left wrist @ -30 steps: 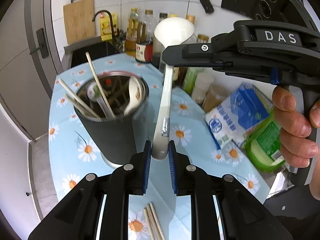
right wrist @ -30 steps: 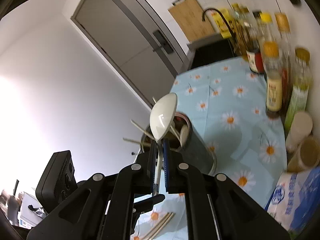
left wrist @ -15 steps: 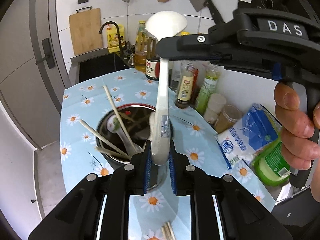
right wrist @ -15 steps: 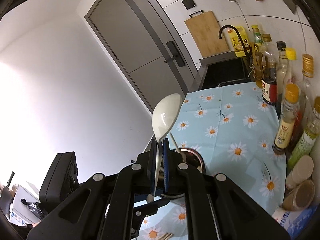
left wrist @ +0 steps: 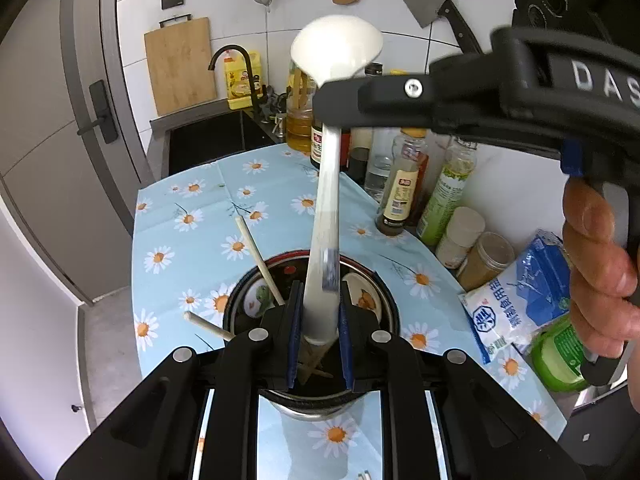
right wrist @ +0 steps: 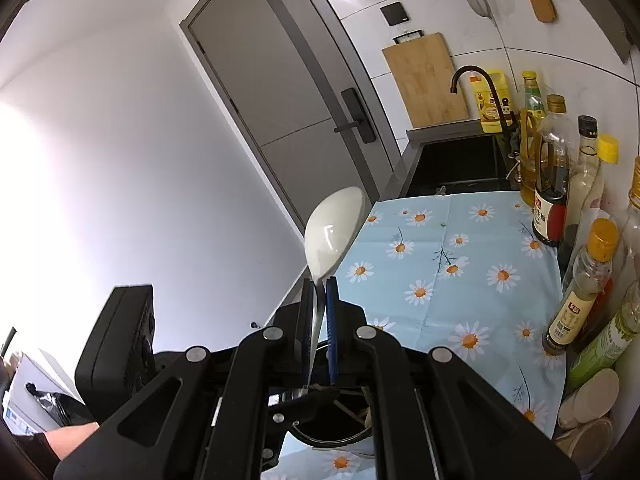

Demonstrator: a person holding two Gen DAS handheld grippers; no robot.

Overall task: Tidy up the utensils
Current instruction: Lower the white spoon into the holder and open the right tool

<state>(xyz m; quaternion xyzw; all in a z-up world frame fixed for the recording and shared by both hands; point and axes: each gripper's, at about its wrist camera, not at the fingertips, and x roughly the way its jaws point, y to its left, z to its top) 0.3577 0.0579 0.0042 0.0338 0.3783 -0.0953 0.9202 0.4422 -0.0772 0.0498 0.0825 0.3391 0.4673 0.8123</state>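
A white ladle [left wrist: 328,184] stands upright, bowl at the top. My left gripper [left wrist: 319,322] is shut on the lower end of its handle, right above the open mouth of a dark metal utensil holder [left wrist: 390,304] that holds chopsticks [left wrist: 258,260] and small spoons. My right gripper [right wrist: 319,300] is shut on the ladle [right wrist: 332,232] just below the bowl; its fingers [left wrist: 360,96] cross the left wrist view from the right. The holder's rim [right wrist: 332,438] shows below the right gripper.
A daisy-print blue cloth [left wrist: 208,232] covers the table. Sauce and oil bottles [left wrist: 404,184] and jars line the wall side, with a salt bag [left wrist: 516,304] and a green tub [left wrist: 556,356]. A black sink [left wrist: 208,140] and a door [right wrist: 288,92] are beyond.
Both grippers have carried the ladle up and over the holder; it now stands upright with its handle end above the holder's mouth.
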